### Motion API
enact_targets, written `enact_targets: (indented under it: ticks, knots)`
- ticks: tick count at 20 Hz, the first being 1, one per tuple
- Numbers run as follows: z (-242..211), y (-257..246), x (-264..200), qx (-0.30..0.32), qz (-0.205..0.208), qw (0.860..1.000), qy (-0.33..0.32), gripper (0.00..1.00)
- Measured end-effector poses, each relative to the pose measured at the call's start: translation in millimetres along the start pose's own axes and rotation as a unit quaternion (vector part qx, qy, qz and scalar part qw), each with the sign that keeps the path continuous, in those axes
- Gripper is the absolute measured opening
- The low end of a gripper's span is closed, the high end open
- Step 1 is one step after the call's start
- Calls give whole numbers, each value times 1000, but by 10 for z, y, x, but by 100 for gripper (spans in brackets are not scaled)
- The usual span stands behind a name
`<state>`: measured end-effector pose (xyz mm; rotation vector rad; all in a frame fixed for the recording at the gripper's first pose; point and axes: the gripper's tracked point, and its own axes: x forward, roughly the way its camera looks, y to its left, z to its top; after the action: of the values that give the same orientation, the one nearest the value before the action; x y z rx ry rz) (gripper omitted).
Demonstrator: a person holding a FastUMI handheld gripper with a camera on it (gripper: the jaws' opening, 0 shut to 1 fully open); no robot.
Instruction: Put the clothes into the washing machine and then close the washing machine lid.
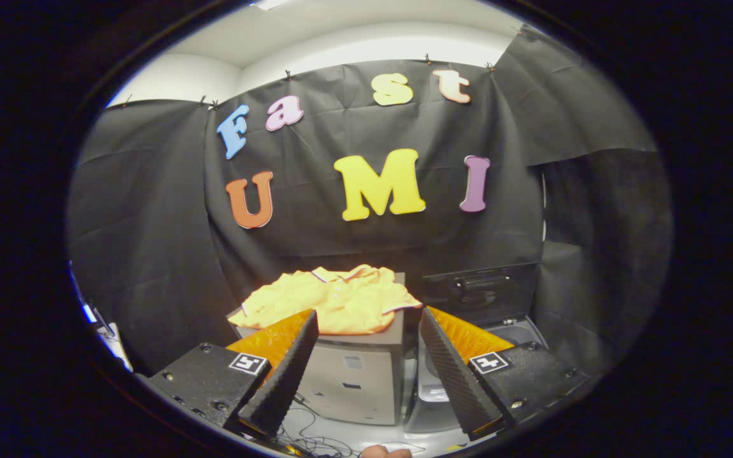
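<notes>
Gripper (366,324) held up in the air, fingers spread wide apart, nothing between them, touching nothing. One fingertip sits in front of the near edge of the garment, the other in front of the gap between box and washer.

Crumpled yellow-orange polo-type shirt with pale collar trim (335,299) lies in a heap beyond the fingers, on top of a pale grey box-shaped cabinet (350,381). The shirt covers most of the cabinet's top and droops a little over the near edge. The cabinet front has small dark marks or slots, too small to make out.

Just beside the cabinet, on the right-finger side, stands a grey top-loading washing machine (519,331). Its dark lid with a moulded handle (481,289) is up, standing roughly upright against the black cloth backdrop (150,222). The tub opening is mostly hidden behind the right finger, so its contents cannot be told.

Thin dark cables (315,439) lie loose on the pale floor below the fingers, in front of the cabinet. A bit of a person's hand (384,451) shows below them.
</notes>
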<state>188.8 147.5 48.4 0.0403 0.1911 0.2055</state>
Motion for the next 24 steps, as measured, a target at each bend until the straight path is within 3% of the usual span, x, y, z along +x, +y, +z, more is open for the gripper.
enact_targets:
  ticks: [8, 13, 24]
  knots:
    - [-110, 587, 1510, -20, 36, 996, 77, 100]
    - [-210, 625, 2250, -30, 16, 993, 109, 100]
    - [-759, 614, 2680, -54, -3, 977, 207, 100]
